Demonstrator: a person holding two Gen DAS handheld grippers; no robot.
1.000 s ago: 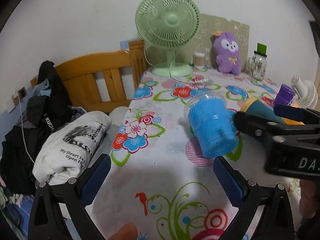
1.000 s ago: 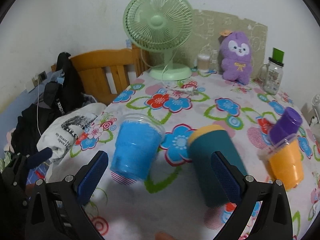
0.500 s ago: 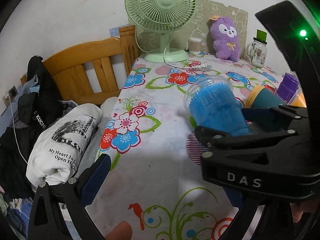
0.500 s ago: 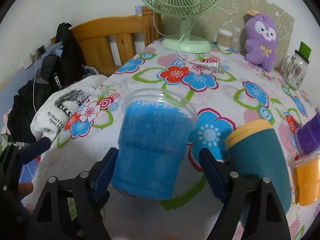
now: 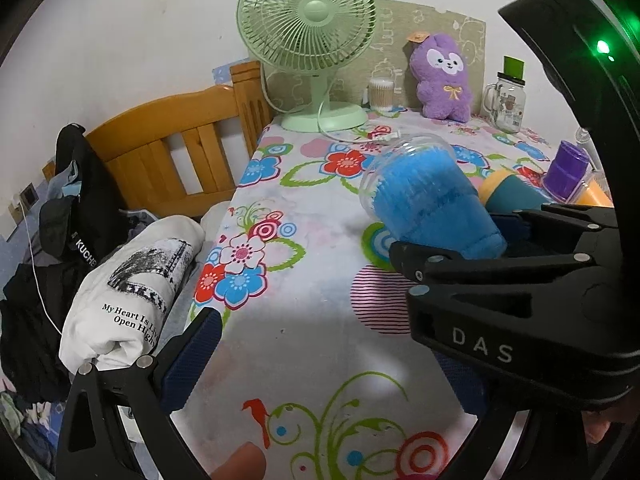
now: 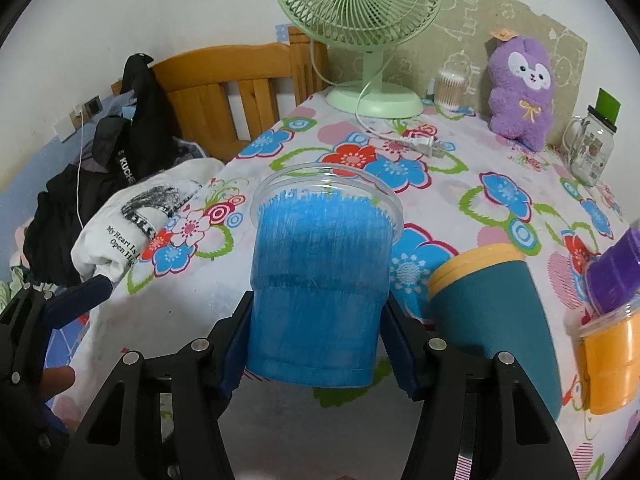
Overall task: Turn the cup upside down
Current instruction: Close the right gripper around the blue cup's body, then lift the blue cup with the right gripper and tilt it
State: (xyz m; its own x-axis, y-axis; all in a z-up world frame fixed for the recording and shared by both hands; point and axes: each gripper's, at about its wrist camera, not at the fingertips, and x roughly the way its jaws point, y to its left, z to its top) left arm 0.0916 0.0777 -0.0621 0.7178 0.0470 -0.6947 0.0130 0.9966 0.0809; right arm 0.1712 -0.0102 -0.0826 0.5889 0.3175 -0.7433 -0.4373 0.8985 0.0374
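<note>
A clear plastic cup with a blue lining (image 6: 320, 276) stands upright on the flowered tablecloth, mouth up. My right gripper (image 6: 316, 344) is shut on the lower part of the cup, one blue pad on each side. In the left wrist view the same blue cup (image 5: 432, 204) appears tilted, with the right gripper's black body (image 5: 500, 312) clamped around its base. My left gripper (image 5: 328, 364) is open and empty at the table's front left edge; its right finger is hidden behind the right gripper.
A teal cup with a yellow rim (image 6: 496, 316), an orange cup (image 6: 612, 360) holding a purple one (image 6: 616, 272), a green fan (image 6: 360, 12), a purple plush (image 6: 520, 88), a glass jar (image 6: 588, 148) and a plug (image 6: 424, 146) are on the table. Clothes (image 5: 132, 280) lie left of it.
The right gripper has moved in around the blue cup and closed on its lower part. The left gripper has stayed open at the front left.
</note>
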